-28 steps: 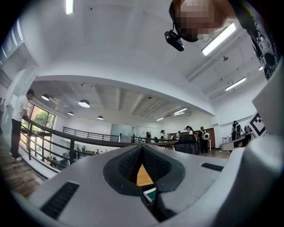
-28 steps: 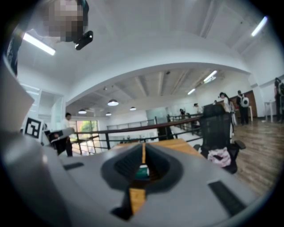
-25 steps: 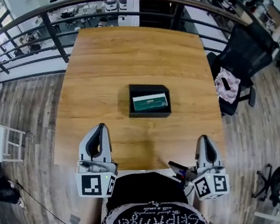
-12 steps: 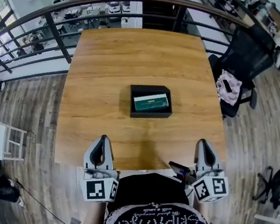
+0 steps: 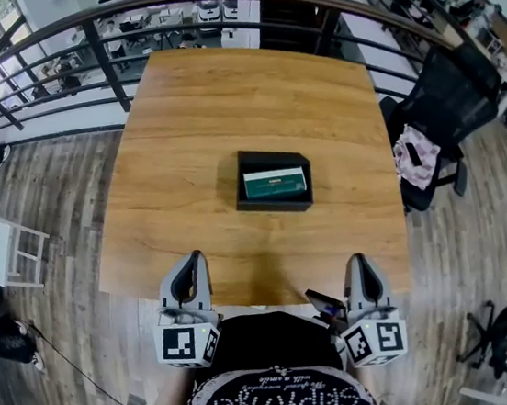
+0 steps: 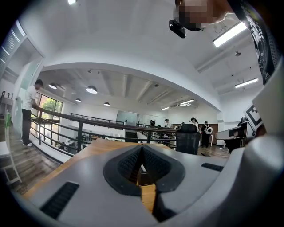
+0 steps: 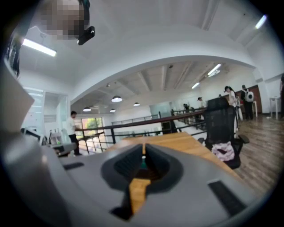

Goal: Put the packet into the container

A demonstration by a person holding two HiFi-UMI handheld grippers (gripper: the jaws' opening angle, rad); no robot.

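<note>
Packet [image 5: 274, 183] in container [image 5: 270, 155] on table [image 5: 221, 99]; container forward-right of left gripper [image 5: 190, 259], forward-left of right gripper [image 5: 357, 260]. Chair [image 5: 449, 102] farther right.

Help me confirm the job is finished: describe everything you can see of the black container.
The container is a shallow black rectangular box, open on top, matte like plastic. It sits flat near the middle of the wooden table. A green and white packet lies flat inside it. Nothing else touches it.
</note>
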